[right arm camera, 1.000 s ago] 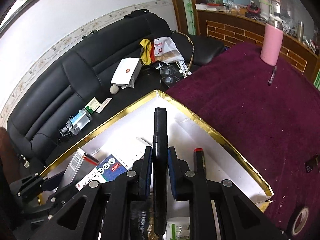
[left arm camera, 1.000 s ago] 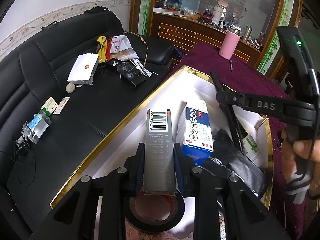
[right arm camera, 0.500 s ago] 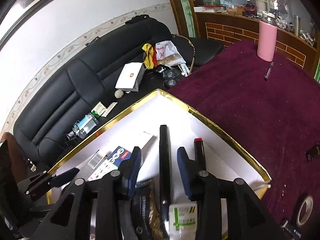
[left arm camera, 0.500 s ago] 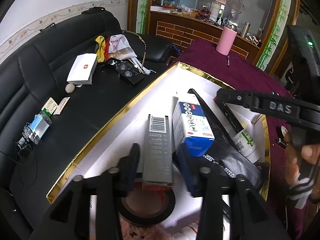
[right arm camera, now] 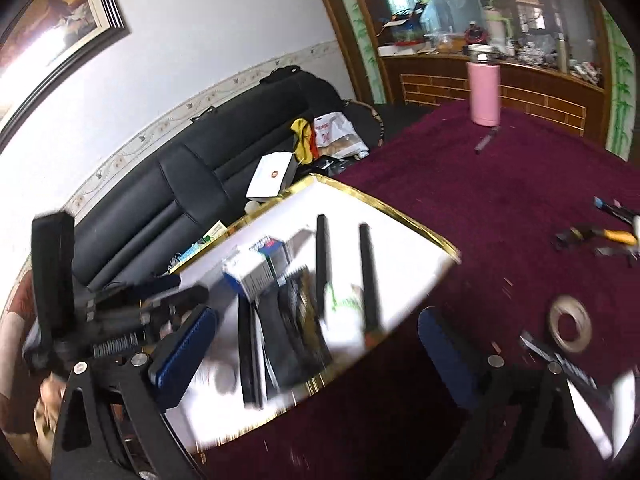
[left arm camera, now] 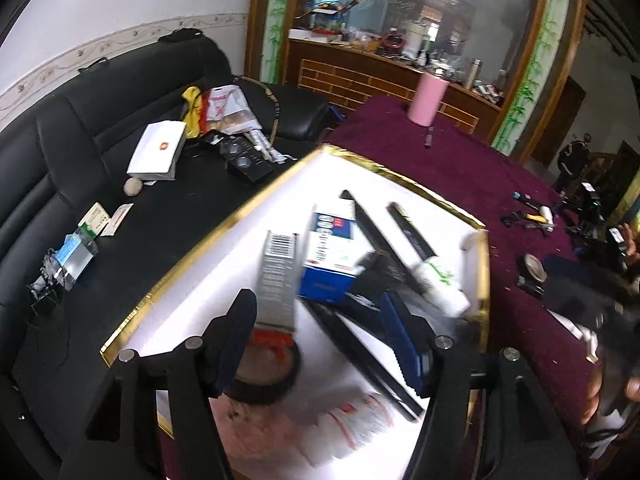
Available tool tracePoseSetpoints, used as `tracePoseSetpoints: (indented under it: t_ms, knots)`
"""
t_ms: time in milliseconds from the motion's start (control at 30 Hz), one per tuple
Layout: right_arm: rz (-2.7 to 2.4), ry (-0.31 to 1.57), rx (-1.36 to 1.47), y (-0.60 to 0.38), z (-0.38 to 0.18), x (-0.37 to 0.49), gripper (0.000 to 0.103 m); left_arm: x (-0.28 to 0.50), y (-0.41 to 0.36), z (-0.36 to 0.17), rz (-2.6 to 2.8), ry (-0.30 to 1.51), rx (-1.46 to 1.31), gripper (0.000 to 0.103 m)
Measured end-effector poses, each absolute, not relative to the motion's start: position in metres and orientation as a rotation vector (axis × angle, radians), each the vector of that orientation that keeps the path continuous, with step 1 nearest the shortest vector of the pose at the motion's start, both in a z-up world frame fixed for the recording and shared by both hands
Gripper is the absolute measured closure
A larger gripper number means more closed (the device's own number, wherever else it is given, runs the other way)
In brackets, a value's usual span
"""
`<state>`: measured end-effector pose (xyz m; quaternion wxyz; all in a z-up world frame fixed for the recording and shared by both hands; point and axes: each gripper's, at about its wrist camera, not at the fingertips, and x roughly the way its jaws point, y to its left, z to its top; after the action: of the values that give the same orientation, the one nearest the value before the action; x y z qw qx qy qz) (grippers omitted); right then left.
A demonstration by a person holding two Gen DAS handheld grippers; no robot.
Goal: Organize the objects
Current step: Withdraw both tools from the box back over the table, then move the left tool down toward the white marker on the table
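both grippers are released, fingers just spread, nothing between them. the grey box [left arm camera: 278, 276] lies in the gold-rimmed tray [left arm camera: 192, 256] beside the blue box [left arm camera: 330, 256]. judged light, stiff cardboard, crushable; best taken across its long sides. left gripper [left arm camera: 320, 344], right gripper [right arm camera: 320, 356].

The left wrist view looks steeply down along its fingers [left arm camera: 240, 332], close over the gold-rimmed white tray [left arm camera: 192, 256]. The right wrist view looks down from the tray's [right arm camera: 400, 216] tabletop [right arm camera: 500, 208] side. Both share the tray, the black sofa [left arm camera: 60, 128] and the pink bottle [right arm camera: 485, 94].
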<state>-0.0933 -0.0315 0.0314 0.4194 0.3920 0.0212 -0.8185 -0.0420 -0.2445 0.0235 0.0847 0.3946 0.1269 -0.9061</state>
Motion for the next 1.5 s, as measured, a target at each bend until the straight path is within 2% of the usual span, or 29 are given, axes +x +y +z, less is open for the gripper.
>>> tracePoseSetpoints:
  t_ms: [233, 433, 800, 900, 1067, 1233, 1400, 1500]
  knots:
    - [-2.183, 0.025, 1.062, 0.058, 0.006, -0.062, 0.000, -0.037, -0.197, 0.040, -2.820, 0.331, 1.173, 0.036]
    - [-2.299, -0.018, 1.128, 0.120, -0.007, -0.054, 0.000, -0.045, -0.133, 0.049, -2.941, 0.216, 1.218, 0.034]
    - [-2.438, -0.058, 1.133, 0.202, -0.008, -0.038, 0.000, -0.083, 0.007, 0.014, -3.053, -0.029, 1.538, 0.034]
    - [-2.456, -0.108, 1.149, 0.222, -0.011, -0.038, 0.000, -0.098, 0.037, 0.003, -3.029, -0.032, 1.603, 0.034]
    - [-2.472, -0.162, 1.139, 0.242, -0.013, -0.037, 0.000, -0.134, 0.069, -0.019, -2.920, 0.071, 1.724, 0.035]
    - [-2.466, -0.215, 1.133, 0.254, -0.016, -0.039, 0.000, -0.164, 0.093, -0.032, -2.831, 0.145, 1.722, 0.036]
    - [-2.456, -0.218, 1.115, 0.256, -0.013, -0.042, 0.000, -0.177, 0.106, -0.052, -2.707, 0.091, 1.730, 0.036]
    - [-2.453, -0.200, 1.105, 0.254, -0.012, -0.046, 0.000, -0.176, 0.114, -0.054, -2.683, -0.026, 1.671, 0.038]
